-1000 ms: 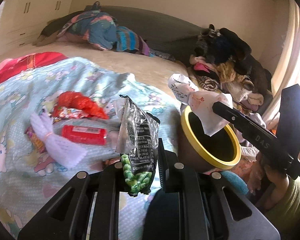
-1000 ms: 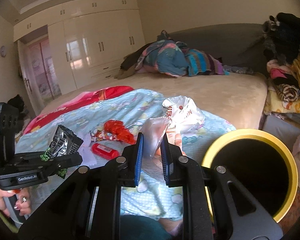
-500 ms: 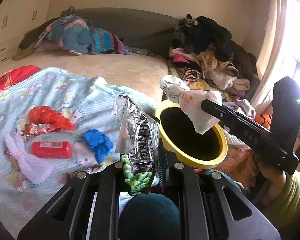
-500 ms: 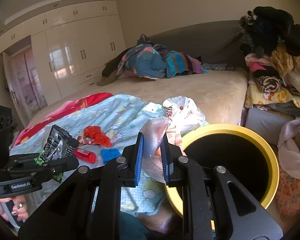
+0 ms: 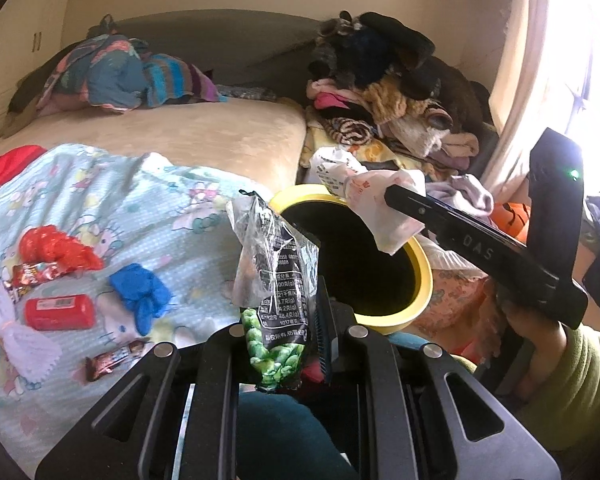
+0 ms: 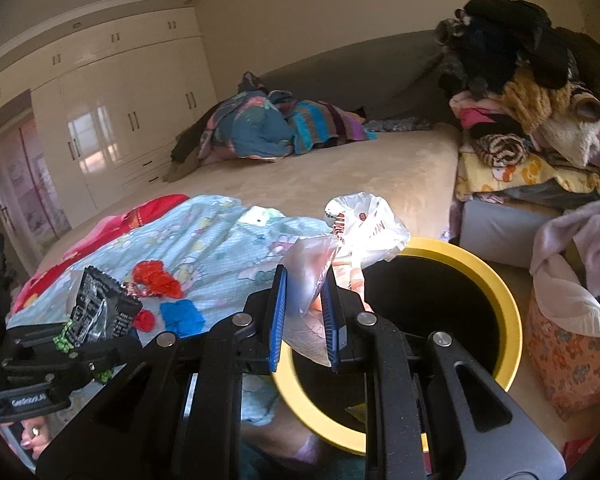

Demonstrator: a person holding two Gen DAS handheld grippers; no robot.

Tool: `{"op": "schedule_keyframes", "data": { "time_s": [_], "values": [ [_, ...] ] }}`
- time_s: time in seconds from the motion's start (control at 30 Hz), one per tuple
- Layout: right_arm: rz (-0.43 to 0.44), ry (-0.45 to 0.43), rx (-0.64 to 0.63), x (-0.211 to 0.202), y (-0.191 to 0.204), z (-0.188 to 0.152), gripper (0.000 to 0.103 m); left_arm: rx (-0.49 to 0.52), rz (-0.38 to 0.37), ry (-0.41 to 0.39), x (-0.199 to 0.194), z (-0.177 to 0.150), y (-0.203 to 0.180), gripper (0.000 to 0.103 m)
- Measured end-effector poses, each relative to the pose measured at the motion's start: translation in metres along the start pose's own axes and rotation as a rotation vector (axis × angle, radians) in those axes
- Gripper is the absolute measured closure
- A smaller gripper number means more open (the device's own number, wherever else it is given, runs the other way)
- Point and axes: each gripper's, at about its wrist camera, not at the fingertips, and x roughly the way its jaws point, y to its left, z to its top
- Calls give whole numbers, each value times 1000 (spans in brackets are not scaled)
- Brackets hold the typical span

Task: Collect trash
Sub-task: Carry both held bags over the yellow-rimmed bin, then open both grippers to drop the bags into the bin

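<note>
Left gripper [image 5: 280,320]: clenched on pea packet [image 5: 274,280]. Right gripper [image 6: 304,316]: clenched on plastic bag [image 6: 360,228]. Bin [image 5: 424,276] at 2 o'clock; release probably safest above opening.

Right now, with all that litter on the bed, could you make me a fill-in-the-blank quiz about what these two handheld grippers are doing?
1. The left gripper pinches a black-and-green ____ packet.
2. The right gripper holds a crumpled white plastic ____.
3. The round black bin has a ____ rim.

Missing: snack; bag; yellow
</note>
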Motion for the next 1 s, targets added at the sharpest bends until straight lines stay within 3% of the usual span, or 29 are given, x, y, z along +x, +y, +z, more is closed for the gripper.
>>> {"op": "schedule_keyframes", "data": {
  "time_s": [0.47,1.0],
  "values": [
    [-66,37,80,5,-44,-10,91,70,-56,55,34,0,-35,88],
    [-87,70,128,9,-67,-20,91,48,-58,107,93,24,-40,88]
  ]
}}
